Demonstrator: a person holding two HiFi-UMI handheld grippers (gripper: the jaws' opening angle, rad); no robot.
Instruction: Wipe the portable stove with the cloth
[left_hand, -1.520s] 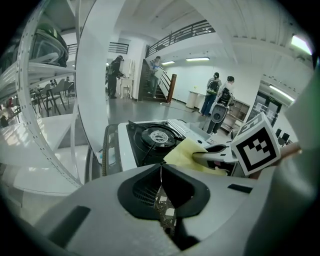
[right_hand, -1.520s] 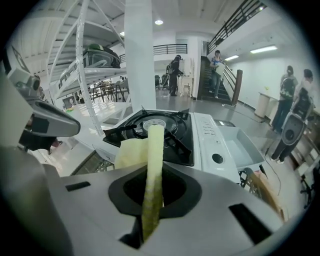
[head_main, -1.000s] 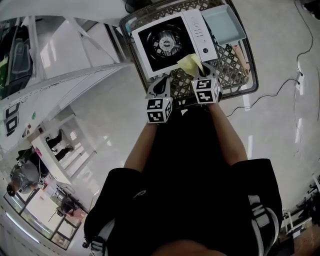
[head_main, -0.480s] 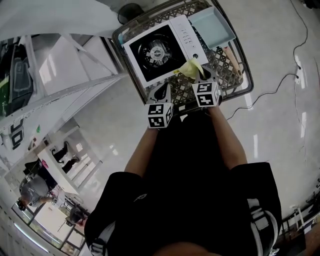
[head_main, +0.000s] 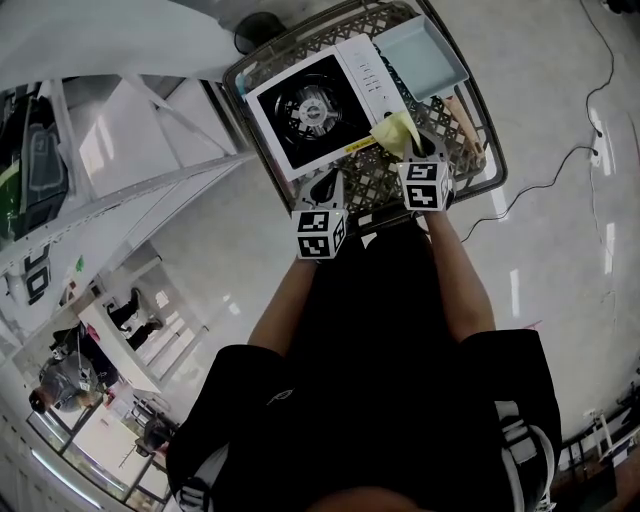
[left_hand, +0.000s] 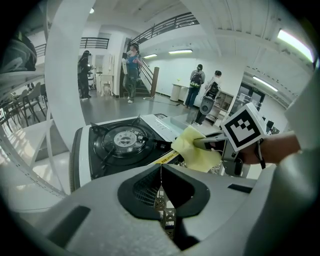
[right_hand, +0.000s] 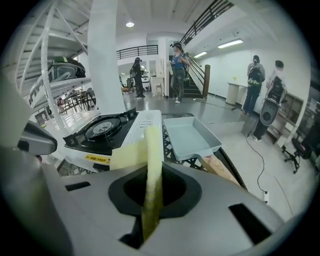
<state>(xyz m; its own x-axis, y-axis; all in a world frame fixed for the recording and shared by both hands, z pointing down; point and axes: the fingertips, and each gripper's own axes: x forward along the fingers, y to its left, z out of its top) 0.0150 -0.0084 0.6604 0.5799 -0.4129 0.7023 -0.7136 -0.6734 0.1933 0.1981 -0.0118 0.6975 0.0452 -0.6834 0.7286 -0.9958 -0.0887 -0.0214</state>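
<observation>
The portable stove (head_main: 315, 105), white with a black burner top, sits on a wire-mesh cart (head_main: 380, 172). My right gripper (head_main: 405, 150) is shut on a yellow cloth (head_main: 395, 133), held at the stove's near right corner by the control strip. In the right gripper view the cloth (right_hand: 152, 150) stands pinched between the jaws, with the stove (right_hand: 107, 130) ahead to the left. My left gripper (head_main: 325, 185) hovers at the cart's near edge below the stove, shut and holding nothing. From the left gripper (left_hand: 161, 170) view, stove (left_hand: 120, 145), cloth (left_hand: 197, 152) and right gripper (left_hand: 210, 145) all show.
A pale blue tray (head_main: 420, 55) lies on the cart to the right of the stove, with a wooden handle (head_main: 462, 110) beside it. White shelving (head_main: 120, 150) stands to the left. A cable (head_main: 560, 180) runs across the floor at right. People (left_hand: 132, 65) stand far off.
My right gripper has shifted slightly to the right with the cloth, along the stove's near edge. The left gripper has barely moved.
</observation>
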